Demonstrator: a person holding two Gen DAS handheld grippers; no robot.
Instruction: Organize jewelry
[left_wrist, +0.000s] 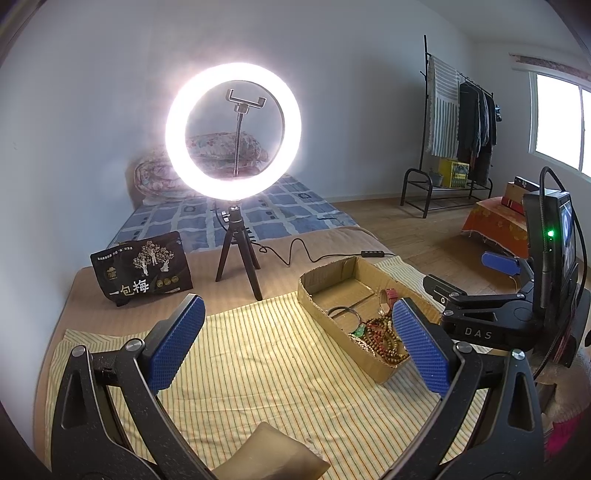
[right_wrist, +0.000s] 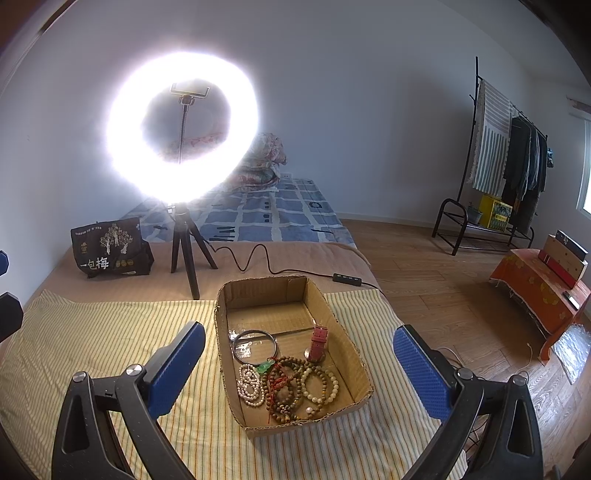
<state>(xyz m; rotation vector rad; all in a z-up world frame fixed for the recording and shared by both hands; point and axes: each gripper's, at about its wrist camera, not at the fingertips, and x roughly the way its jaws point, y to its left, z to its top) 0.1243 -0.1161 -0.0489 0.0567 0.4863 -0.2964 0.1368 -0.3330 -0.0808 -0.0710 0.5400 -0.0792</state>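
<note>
Right wrist view shows the jewelry (right_wrist: 291, 380) (bead bracelets, a pearl strand, a bangle, a red-strap watch) all heaped at the near end of the cardboard box (right_wrist: 354, 354) on the striped cloth (right_wrist: 110, 332). Both the left gripper (left_wrist: 295, 347) and right gripper (right_wrist: 299, 369) gape wide, holding nothing, so gathering looks done; any finer sorting remains.

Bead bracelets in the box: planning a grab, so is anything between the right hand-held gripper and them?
Nothing visible. The right hand-held gripper hangs open above the bead bracelets, which lie uncovered in the open-topped cardboard box.
</note>
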